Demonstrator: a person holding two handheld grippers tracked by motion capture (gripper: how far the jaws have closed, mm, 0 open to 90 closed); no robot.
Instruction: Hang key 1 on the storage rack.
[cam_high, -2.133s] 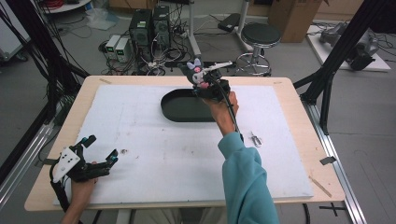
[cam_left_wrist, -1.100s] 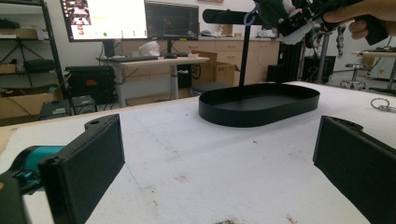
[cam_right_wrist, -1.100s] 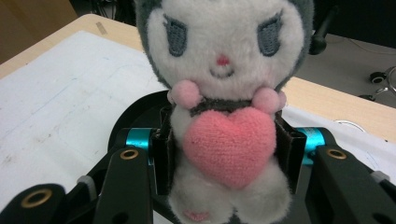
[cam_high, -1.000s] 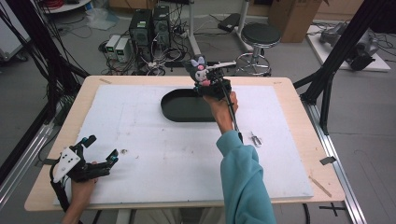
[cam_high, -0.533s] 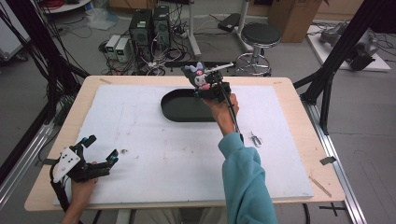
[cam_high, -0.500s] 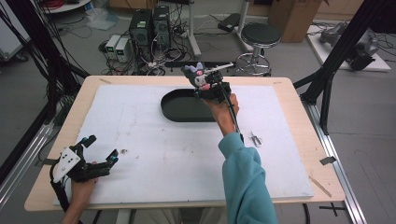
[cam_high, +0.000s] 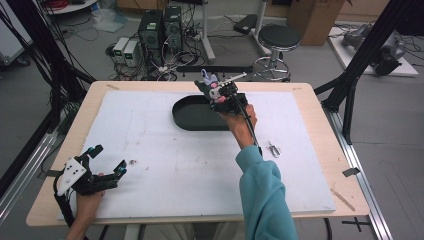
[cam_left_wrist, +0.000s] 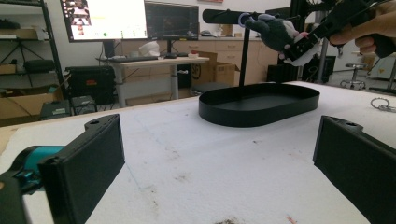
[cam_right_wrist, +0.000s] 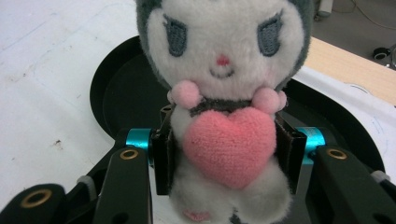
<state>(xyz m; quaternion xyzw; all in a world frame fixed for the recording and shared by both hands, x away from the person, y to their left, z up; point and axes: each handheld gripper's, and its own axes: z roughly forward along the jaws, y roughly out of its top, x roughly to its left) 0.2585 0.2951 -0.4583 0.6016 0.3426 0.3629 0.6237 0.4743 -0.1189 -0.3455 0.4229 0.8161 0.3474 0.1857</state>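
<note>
- While the plush toy (cam_right_wrist: 224, 121) is clamped at its body between the pads of the right gripper (cam_high: 216, 90), it is held above the far part of the black oval tray (cam_high: 186, 119), so the step in hand is judged to be setting it down inside.
- The toy should be lowered until it is well within the tray's rim, near the middle of the floor, and the jaws parted only once it is low; a soft toy let go from height may bounce or tip over the low wall.
- The jaws are seen about half closed, squeezing the toy's sides just behind the pink heart (cam_right_wrist: 229, 147).
- The left gripper (cam_high: 95, 170) is rested at the near left of the table (cam_high: 310, 95), well apart from the tray, its jaws spread wide with nothing between them.
- In the right gripper view the grip itself is made plain: both pads pressed into the plush.
- In the left gripper view the gap between toy (cam_left_wrist: 275, 32) and tray (cam_left_wrist: 259, 112) is shown from the side, which the high view flattens.
- A small metal ring (cam_high: 274, 149) on the right of the sheet is best seen from the high view.
</note>
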